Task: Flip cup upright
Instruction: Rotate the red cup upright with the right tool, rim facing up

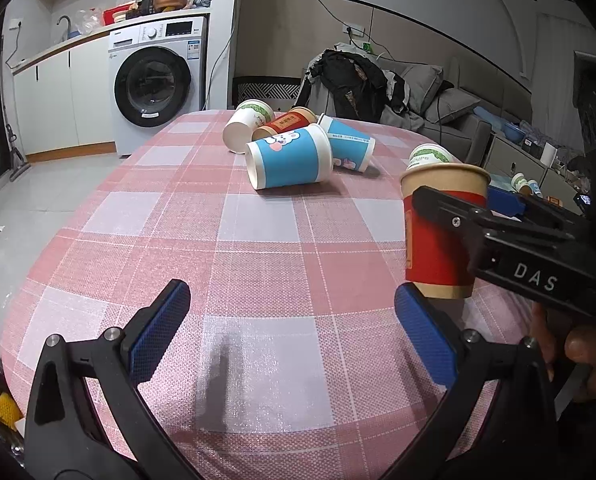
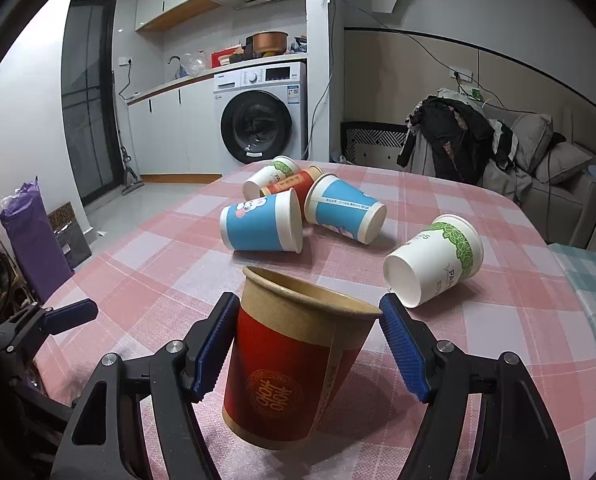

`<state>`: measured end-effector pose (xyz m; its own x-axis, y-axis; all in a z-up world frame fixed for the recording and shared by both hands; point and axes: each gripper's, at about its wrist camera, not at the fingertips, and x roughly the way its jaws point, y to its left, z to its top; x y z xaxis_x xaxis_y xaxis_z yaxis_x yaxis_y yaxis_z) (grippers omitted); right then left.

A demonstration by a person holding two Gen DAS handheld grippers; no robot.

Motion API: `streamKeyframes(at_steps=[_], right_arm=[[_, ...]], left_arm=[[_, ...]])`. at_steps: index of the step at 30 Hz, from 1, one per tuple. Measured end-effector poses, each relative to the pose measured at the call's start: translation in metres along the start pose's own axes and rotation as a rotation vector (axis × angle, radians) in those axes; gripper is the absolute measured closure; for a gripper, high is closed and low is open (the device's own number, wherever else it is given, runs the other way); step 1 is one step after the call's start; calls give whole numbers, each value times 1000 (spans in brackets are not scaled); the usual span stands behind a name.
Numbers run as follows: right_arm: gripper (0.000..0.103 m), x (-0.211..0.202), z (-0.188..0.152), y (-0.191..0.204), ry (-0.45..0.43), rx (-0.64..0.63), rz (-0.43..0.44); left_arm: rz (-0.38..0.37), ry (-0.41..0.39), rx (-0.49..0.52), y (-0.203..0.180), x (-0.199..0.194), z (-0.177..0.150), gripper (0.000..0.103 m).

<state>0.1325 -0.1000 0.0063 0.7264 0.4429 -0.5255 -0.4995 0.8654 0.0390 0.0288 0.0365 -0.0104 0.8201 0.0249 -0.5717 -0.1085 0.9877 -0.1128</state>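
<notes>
A red and brown paper cup (image 2: 294, 364) stands upright on the pink checked tablecloth (image 2: 146, 280), between the fingers of my right gripper (image 2: 310, 344). The jaws are spread: the left pad (image 2: 214, 344) is close to or just touching the cup, the right pad (image 2: 404, 350) stands apart. The same cup (image 1: 438, 232) shows at the right in the left wrist view, with the right gripper around it. My left gripper (image 1: 294, 332) is open and empty, low over the cloth (image 1: 258, 240).
Several cups lie on their sides farther back: two blue ones (image 2: 262, 226) (image 2: 344, 210), a red one (image 2: 294, 184), a white and green one (image 2: 272, 176), and another white and green one (image 2: 438, 260) to the right. A chair with clothes (image 2: 454, 140) stands beyond the table.
</notes>
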Motion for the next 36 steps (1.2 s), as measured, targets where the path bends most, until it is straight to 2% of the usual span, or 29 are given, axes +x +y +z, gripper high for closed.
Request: streamKeyframes(at_steps=[17, 26, 33, 36], right_arm=[[30, 1, -2, 9, 17, -44, -20], [28, -16, -11, 6, 16, -42, 28], [24, -19, -16, 5, 12, -36, 61], [19, -19, -16, 4, 12, -27, 67]], left_arm=[[9, -5, 3, 3, 1, -1, 1], [12, -9, 10, 1, 1, -3, 1], [12, -4, 12, 0, 2, -4, 1], [11, 0, 14, -1, 3, -4, 1]])
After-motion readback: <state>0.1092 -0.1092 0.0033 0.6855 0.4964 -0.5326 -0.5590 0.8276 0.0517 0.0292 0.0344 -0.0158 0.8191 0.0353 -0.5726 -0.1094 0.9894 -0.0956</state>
